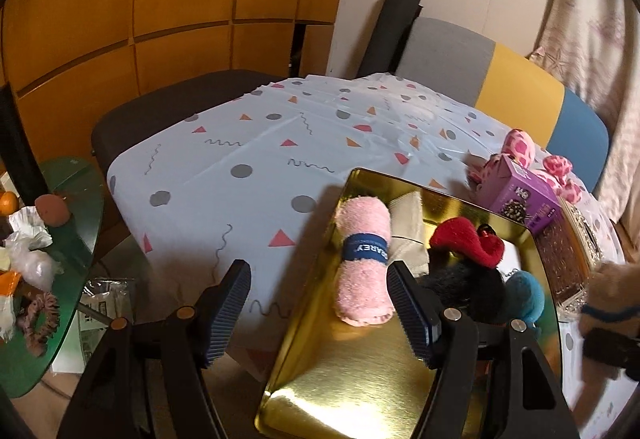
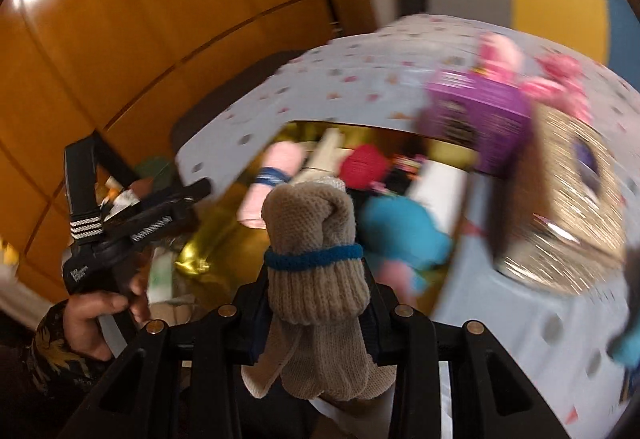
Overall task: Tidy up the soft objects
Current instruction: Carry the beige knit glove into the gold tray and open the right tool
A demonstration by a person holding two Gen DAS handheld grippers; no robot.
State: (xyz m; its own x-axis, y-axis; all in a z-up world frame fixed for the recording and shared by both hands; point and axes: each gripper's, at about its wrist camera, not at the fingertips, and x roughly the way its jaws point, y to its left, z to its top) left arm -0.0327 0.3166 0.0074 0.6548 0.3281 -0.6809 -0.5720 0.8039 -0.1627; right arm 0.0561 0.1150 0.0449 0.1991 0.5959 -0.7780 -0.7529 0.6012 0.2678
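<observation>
I have the beige knitted sock bundle, rolled and bound with a blue band, clamped between the pads of my right gripper, held up in the air above the near edge of the table; the background in that view is badly smeared. Beyond it sits the gold tray on the patterned tablecloth, already holding a rolled pink towel with a blue label, a folded white cloth beside it, a red plush piece over something black and fuzzy, and a teal soft toy. My left gripper hangs over the tray's left rim, jaws standing apart with nothing between them, the right pad just beside the towel. Behind the tray are a purple box, a pink spotted plush and a glittery container. A green side table with clutter stands off to the left.
</observation>
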